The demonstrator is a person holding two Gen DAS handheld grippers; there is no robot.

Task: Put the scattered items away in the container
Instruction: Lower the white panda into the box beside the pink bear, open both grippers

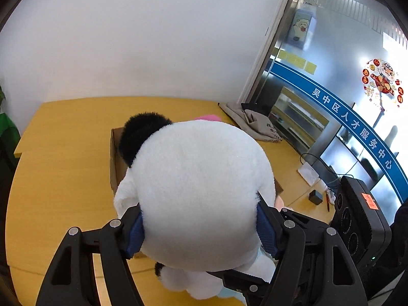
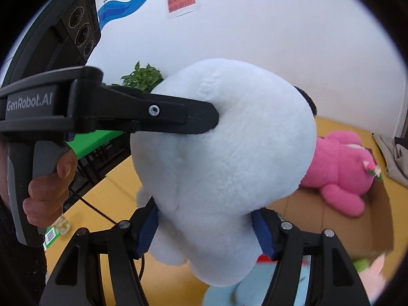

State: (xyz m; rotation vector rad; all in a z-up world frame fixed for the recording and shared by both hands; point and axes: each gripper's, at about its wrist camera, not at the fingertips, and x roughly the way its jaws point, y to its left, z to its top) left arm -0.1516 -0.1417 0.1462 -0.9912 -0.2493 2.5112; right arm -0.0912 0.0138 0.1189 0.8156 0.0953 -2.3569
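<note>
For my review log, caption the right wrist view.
Both claws, right claw and left claw, clamp a white plush toy above the cardboard box holding a pink plush.

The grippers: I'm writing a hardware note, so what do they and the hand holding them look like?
Both are matte black plastic with silver pivot screws and ribbed navy-blue pads on the jaws. The left gripper carries white "GenRobot.AI" lettering, a grey pistol handle, and a black module with three round lenses. That module bears an orange sticker. The left hand is bare, with a dark sleeve.
</note>
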